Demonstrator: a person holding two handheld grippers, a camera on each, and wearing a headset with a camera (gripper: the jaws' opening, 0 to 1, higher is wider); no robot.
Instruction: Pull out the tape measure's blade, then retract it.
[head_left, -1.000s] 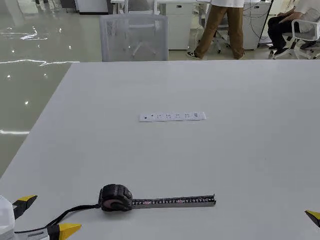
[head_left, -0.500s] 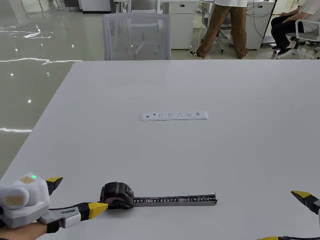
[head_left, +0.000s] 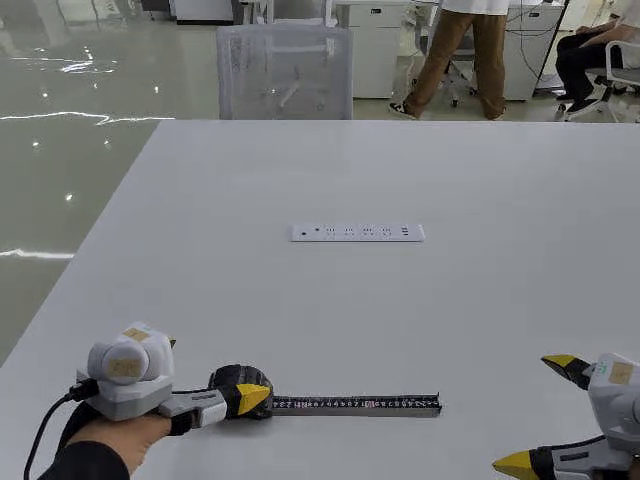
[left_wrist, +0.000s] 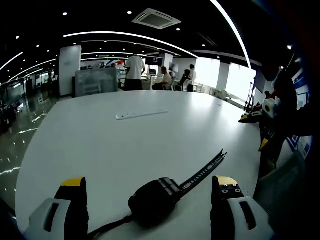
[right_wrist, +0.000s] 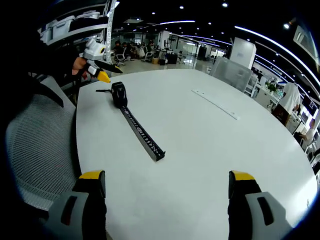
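Movement came from the left gripper (left_wrist: 150, 182): within the last second it had slid in from the near-left edge, the hand (head_left: 120, 440) low and pointing it right, until its jaws stood apart on either side of the case (left_wrist: 152, 200) without clamping it. The blade (head_left: 355, 404) lay unchanged, already drawn out rightward along the near table (head_left: 400, 300), so retraction seemed next. At near right the right gripper (head_left: 538, 412) hovered, jaws apart and empty, angled toward the blade's tip.
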